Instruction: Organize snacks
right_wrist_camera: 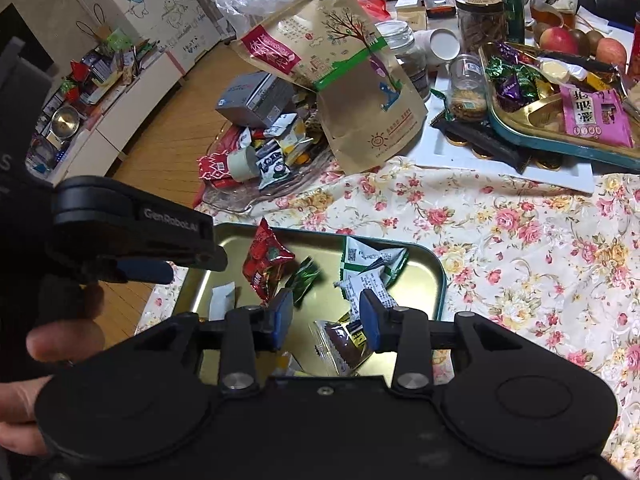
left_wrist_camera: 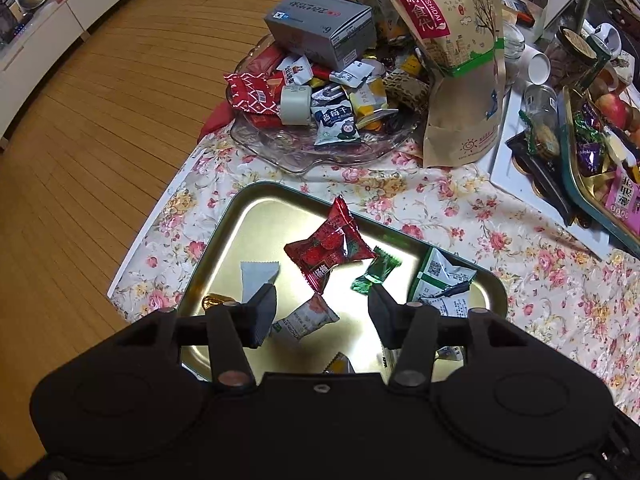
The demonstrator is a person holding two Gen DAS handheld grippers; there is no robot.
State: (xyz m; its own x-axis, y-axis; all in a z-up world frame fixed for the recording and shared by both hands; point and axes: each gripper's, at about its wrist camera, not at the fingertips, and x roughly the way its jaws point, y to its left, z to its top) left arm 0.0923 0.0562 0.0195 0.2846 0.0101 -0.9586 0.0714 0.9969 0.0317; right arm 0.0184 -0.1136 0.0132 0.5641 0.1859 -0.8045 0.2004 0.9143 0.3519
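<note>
Wrapped snacks (left_wrist_camera: 331, 249) lie in the gold tray (left_wrist_camera: 224, 240) beneath both grippers' spread, empty jaws.

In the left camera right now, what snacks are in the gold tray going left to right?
Gold foil candy → pale blue packet → red strawberry packet → green candy → green-and-white packet, all in the gold tray.

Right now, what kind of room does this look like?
Probably a home living room: a low table under a floral tablecloth heaped with snacks, a wood plank floor, and a long white cabinet cluttered with household odds and ends.
</note>
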